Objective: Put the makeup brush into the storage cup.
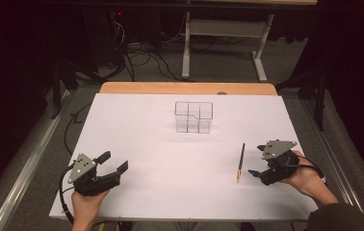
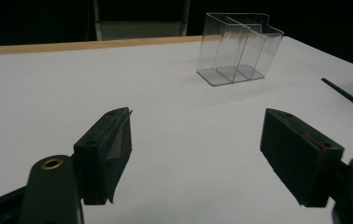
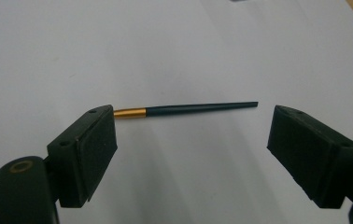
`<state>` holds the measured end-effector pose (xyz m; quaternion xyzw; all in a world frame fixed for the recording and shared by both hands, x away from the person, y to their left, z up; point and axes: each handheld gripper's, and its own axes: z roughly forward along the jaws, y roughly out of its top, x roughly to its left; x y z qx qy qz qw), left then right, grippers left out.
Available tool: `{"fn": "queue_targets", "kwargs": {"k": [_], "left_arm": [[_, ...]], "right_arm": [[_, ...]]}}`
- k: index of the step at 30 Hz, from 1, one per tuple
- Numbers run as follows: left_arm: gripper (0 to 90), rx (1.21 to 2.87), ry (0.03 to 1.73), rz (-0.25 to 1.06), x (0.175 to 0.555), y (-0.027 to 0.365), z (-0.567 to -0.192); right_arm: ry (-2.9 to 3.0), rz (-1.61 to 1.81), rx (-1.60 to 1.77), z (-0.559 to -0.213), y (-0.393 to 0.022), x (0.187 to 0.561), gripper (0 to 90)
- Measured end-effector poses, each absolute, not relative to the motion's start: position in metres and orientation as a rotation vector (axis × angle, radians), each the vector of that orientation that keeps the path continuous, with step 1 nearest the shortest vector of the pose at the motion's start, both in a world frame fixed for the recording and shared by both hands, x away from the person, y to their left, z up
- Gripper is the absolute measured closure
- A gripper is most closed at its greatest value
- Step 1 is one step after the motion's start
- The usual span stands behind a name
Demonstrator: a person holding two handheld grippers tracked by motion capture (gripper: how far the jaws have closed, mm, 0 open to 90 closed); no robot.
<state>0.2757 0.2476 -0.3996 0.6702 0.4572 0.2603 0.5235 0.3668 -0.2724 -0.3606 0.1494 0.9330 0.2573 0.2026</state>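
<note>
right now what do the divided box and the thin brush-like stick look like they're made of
The divided box looks like clear hard plastic, glossy: the table shows through its walls, and the edges catch light. Glass cannot be ruled out. The stick has a dark, smooth, tapered handle, probably painted wood or plastic, and a shiny gold-coloured band that looks like a metal ferrule. Its tip is hidden behind the right gripper's jaw.

1. Looks like a lab or recording room, dark all round and lit only over the work surface.
2. Tabletop (image 1: 136,202) covered in a plain white sheet, wooden far edge bare.
3. Tangle of black cables (image 1: 141,60) on grey carpet past the far edge.
4. Grey metal desk frame (image 1: 223,36) beyond.
5. Aluminium rails (image 1: 26,163) along both sides.
</note>
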Motion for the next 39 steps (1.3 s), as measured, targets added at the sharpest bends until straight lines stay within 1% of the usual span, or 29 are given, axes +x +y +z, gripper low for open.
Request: {"fn": "queue_targets", "kwargs": {"k": [10, 14, 19, 31, 39], "left_arm": [[25.2, 1.609, 1.095, 0.624, 0.276, 0.248, -0.4], [25.2, 1.608, 1.095, 0.625, 0.276, 0.248, -0.4], [25.2, 1.609, 1.094, 0.626, 0.276, 0.248, -0.4], [24.8, 1.615, 1.081, 0.62, 0.276, 0.247, -0.4], [24.7, 1.618, 1.088, 0.615, 0.277, 0.248, -0.401]], "right_arm": [[2.676, 0.7, 0.338, -0.362, -0.26, 0.378, 18.6], [2.698, 0.741, 0.334, -0.363, -0.256, 0.38, 20.2], [2.754, 0.721, 0.3, -0.369, -0.251, 0.384, 21.8], [2.831, 0.699, 0.277, -0.378, -0.244, 0.388, 21.8], [2.839, 0.658, 0.224, -0.386, -0.242, 0.394, 24.2]]}}
